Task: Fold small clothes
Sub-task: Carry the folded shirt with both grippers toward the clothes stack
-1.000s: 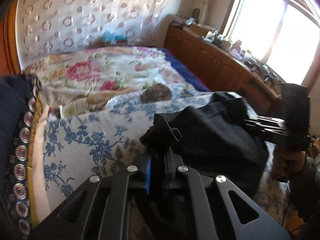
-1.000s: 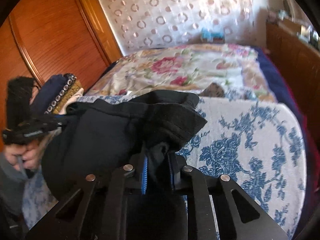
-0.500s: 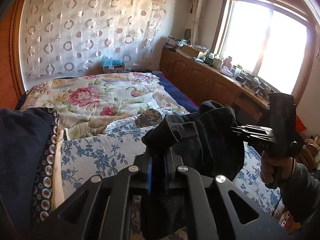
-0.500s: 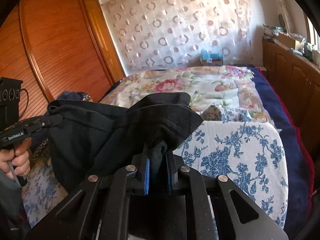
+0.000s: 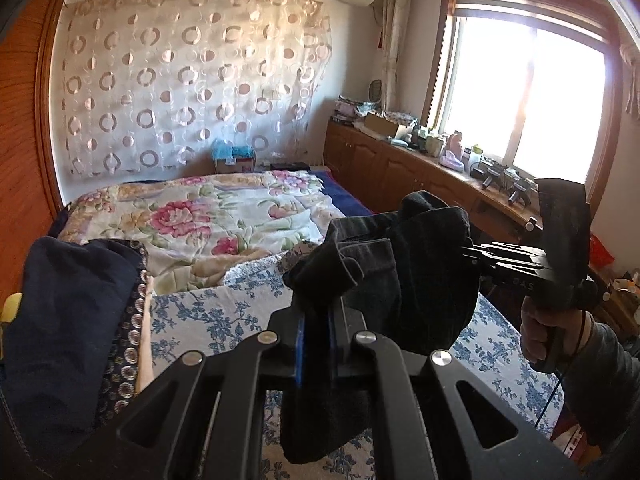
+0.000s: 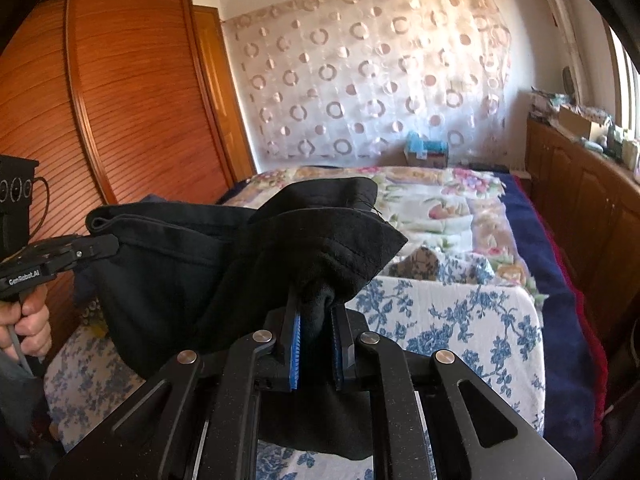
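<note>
Since a sec ago, the black garment (image 5: 424, 276) has been lifted off the bed (image 6: 448, 320), stretched btwn left gripper (image 5: 316, 344) and right gripper (image 6: 316, 352), both jaws clamped on bunched corners. Slip prob if it's tugged apart harder; thick wad, little is pinched. Bed's soft w/ blue floral sheet, clothes pile (image 5: 68, 320) nearby, cluttered sideboard (image 5: 420, 160) under window.

garment (image 6: 192, 280) above bedsheet (image 6: 452, 320), quilt (image 5: 208, 220) behind, cabinets (image 5: 384, 168) right

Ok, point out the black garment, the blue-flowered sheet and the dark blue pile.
black garment (image 6: 168, 280), right wrist view, its hanging middle panel.
blue-flowered sheet (image 6: 460, 320), right wrist view, bare top surface.
dark blue pile (image 5: 68, 320), left wrist view, its upper fold.
</note>
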